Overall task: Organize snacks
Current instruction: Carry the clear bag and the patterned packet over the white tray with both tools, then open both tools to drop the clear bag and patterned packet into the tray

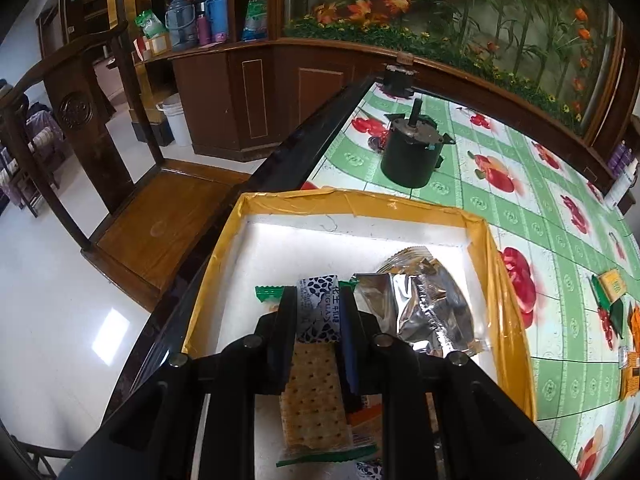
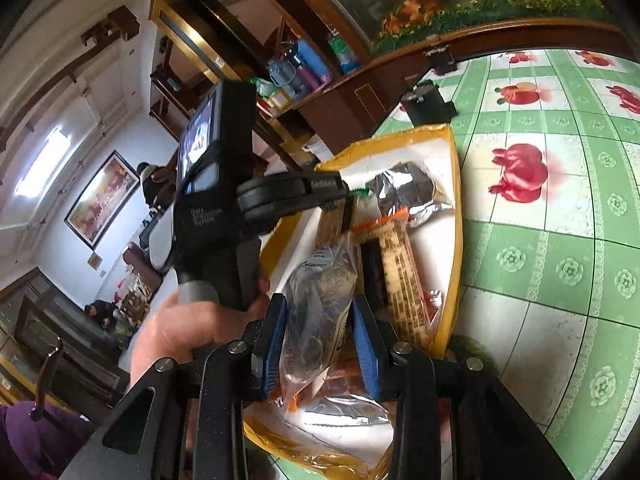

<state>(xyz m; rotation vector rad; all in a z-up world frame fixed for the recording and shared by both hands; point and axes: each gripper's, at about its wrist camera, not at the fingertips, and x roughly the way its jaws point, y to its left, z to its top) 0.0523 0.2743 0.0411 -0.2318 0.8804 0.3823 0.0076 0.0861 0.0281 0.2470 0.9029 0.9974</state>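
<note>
Over the yellow-taped box (image 1: 420, 205) on the green fruit-print tablecloth (image 1: 520, 184), your left gripper (image 1: 318, 312) has its jaws clamped on a cracker packet (image 1: 314, 392), which hangs above the box's white floor. Just right of it, a silver foil packet (image 1: 428, 312) lies inside the box. Your right gripper (image 2: 320, 332) has its blue-padded jaws closed on a clear plastic bag of dark snack (image 2: 316, 304), held above the near end of the same box, over an orange-trimmed packet (image 2: 400, 272). Beyond the box, a black cylindrical motor (image 1: 408, 152) stands on the cloth.
</note>
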